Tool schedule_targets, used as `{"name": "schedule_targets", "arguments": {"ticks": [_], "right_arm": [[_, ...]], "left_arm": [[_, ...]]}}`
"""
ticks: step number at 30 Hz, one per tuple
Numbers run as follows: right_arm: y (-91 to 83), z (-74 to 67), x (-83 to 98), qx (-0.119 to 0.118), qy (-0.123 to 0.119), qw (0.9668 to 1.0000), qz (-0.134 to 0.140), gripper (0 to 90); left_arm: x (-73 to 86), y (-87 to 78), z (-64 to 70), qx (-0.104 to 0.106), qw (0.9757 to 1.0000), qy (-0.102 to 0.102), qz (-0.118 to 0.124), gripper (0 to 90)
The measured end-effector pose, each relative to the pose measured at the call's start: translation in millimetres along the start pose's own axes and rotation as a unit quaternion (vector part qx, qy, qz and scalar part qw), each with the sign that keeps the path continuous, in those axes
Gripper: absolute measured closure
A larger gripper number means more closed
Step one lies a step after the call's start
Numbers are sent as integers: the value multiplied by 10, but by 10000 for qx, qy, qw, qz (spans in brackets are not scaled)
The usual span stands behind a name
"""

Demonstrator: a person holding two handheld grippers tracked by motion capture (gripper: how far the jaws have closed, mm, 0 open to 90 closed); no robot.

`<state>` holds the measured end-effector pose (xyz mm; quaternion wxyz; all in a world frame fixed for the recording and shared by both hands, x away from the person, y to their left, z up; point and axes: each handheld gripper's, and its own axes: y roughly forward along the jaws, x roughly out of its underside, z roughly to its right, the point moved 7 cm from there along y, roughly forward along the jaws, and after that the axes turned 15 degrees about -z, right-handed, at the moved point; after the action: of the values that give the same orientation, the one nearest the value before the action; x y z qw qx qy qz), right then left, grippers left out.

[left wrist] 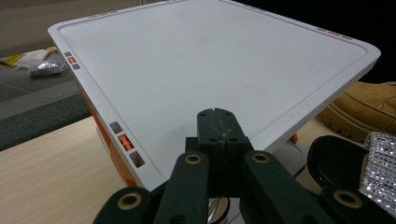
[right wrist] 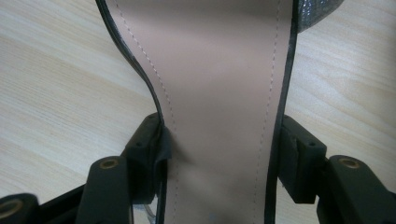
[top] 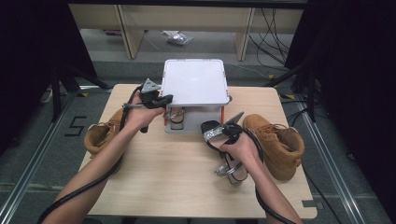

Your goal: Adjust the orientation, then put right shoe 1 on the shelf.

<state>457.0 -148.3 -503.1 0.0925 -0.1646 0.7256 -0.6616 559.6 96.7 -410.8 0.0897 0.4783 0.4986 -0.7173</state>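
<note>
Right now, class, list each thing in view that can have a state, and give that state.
Left gripper: fingers shut, nothing between them.
Right gripper: fingers clamped across the sandal's insole.
Sandal: held over the table.
White box: lid closed.
Right boot: upright on the table.
Left boot: at the table's left edge.

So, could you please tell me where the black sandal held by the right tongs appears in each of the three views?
High view: the sandal lies right of centre, under the right hand.
Left gripper view: its black toe and glittery strap sit at the lower right edge.
Right gripper view: its tan insole runs up the middle.
Shared landmark: the wooden table.
</note>
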Motion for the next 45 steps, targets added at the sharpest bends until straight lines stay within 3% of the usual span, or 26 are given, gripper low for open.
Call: {"name": "schedule_targets", "arguments": {"ticks": [5,7,12,14,15,25,27,33,35,36,37,38,39,40,42,43,45], "right_arm": [[-5,-10,-11,42,40,10000,14,426],[-6,3,-22,44,-93,9999,36,426],[-23,-15,-26,24,125,9999,62,426],[-29,9,-41,47,-9,9999,96,426],[-38,-10,-41,17,136,9999,89,426],[-88,-110,-221,-128,417,9986,284,426],[-83,-141,-273,-178,569,9978,303,426],[-62,-228,-419,-236,705,9963,431,426],[-63,-236,-445,-204,670,9970,331,425],[-61,-247,-458,-206,785,9962,316,425],[-60,-248,-482,-184,727,9966,350,425],[-54,-256,-504,-198,837,9957,346,425],[-51,-244,-524,-187,779,9961,360,425],[-46,-259,-540,-224,922,9948,361,425],[-35,-255,-570,-215,956,9942,449,425],[-37,-247,-579,-181,846,9953,434,425],[-18,-243,-617,-188,963,9940,492,425]], "left_arm": [[2,0,0,-2,10000,9,12,895],[1,0,0,0,10000,4,6,896],[2,0,0,-5,10000,9,11,895],[1,0,0,-4,10000,10,5,895],[0,0,0,0,10000,7,4,896],[-2,1,-1,1,10000,29,-8,895],[-1,0,-1,2,10000,21,-4,896],[-5,-1,-1,3,10000,35,-22,895],[-5,-1,-1,4,10000,35,-22,895],[-3,-1,-2,10,10000,22,-15,895],[-1,-1,-4,12,10000,3,-3,896],[1,-2,-5,10,10000,-5,1,895],[4,-2,-3,4,10000,-20,6,895],[3,-2,-2,2,10000,-21,8,896],[-1,-2,-3,1,10000,-1,-9,895],[-4,0,-2,14,10000,12,-17,895],[-6,0,1,0,10000,26,-26,895]]}}
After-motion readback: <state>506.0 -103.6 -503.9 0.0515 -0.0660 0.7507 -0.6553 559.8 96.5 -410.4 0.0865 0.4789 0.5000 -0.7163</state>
